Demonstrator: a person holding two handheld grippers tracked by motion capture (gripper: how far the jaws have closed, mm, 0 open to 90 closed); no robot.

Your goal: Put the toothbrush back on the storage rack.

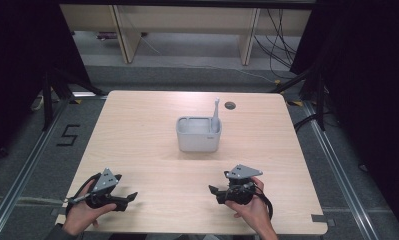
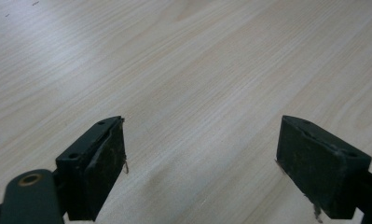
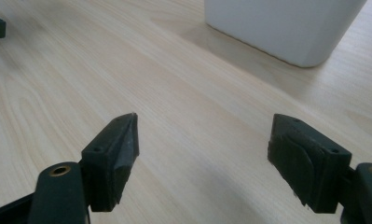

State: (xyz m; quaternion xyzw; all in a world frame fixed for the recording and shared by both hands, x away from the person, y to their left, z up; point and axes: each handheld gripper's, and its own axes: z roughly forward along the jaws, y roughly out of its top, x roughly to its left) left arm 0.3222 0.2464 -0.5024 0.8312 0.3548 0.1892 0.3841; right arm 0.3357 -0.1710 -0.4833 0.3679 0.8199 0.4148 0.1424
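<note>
While both grippers rest low at the near table edge, left gripper and right gripper stand wide open, empty. White holder sits mid-table, well apart, a grey utensil, possibly a brush, upright inside. Step: idle or reset. Next move would need a forward reach.

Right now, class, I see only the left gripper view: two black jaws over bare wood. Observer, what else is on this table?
Observer: A white bin stands in the middle of the table.
Operator: Anything in it?
Observer: A grey utensil handle sticks up from its right rear corner.
Operator: And the other hand?
Observer: The right tool is open with nothing between its jaws, and it points toward the bin's near wall.
</note>
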